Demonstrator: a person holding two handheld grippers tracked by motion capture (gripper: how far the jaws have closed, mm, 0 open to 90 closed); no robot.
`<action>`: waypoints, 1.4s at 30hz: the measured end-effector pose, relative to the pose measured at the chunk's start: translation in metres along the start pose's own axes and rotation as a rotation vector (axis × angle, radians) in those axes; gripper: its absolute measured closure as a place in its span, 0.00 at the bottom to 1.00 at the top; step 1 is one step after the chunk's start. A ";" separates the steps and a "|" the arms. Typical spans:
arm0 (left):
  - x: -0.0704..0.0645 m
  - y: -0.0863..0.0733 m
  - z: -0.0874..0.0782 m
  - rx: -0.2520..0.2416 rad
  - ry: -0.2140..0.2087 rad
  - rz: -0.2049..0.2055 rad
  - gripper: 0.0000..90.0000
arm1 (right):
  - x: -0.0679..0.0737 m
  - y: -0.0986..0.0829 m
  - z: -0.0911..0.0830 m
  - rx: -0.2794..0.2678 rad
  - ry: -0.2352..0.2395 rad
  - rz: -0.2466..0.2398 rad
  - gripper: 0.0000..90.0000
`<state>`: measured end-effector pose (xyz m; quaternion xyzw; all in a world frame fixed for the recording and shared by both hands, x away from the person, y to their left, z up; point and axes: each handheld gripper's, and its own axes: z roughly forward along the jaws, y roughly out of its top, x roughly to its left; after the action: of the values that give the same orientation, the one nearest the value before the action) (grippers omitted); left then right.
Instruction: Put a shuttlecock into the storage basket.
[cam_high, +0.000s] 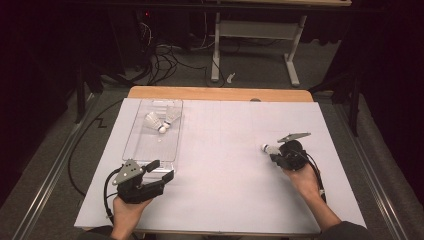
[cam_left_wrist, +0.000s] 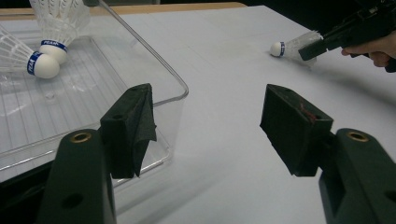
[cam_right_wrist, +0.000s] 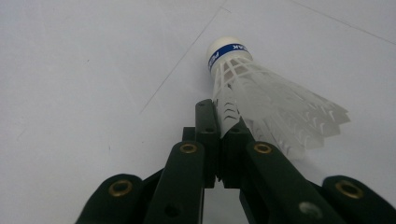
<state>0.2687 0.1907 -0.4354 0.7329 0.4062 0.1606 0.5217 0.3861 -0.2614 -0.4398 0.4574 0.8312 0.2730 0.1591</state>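
At the left of the table (cam_high: 220, 200), the left hand-held gripper (cam_high: 159, 170) rests low near the person's edge with its jaws spread wide apart and nothing between them. It sits just at the near end of the clear tray (cam_high: 131, 145), a position that probably leaves it ready to steady the tray or receive an item.

Inside the tray, toward its far end, lie two shuttlecocks in tray (cam_high: 161, 121), on their sides and close together, each with a white cork and a blue band. Judged from this, the work in hand is collecting shuttlecocks into the tray.

To the right, well apart from the tray, the right hand-held gripper (cam_right_wrist: 223, 122) is clamped on the white skirt of the third shuttlecock (cam_right_wrist: 261, 95). The jaws are pressed together on the skirt's feather ribs, with the cork pointing away from the hand. Gripping the skirt rather than the round cork probably gives the flat jaws a better hold. The shuttlecock sits at or just above the table surface; contact cannot be confirmed.
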 end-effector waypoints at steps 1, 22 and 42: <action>0.000 0.000 0.000 -0.002 0.001 -0.001 0.40 | 0.000 0.000 0.000 0.003 0.002 0.001 1.00; 0.002 0.000 0.002 0.007 -0.007 -0.010 0.39 | 0.007 0.006 -0.007 0.023 0.051 -0.087 1.00; 0.002 -0.001 0.002 0.010 -0.009 -0.006 0.39 | 0.015 0.009 -0.011 -0.010 0.147 -0.145 1.00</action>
<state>0.2710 0.1909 -0.4371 0.7351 0.4068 0.1535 0.5201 0.3786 -0.2483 -0.4264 0.3738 0.8702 0.2978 0.1194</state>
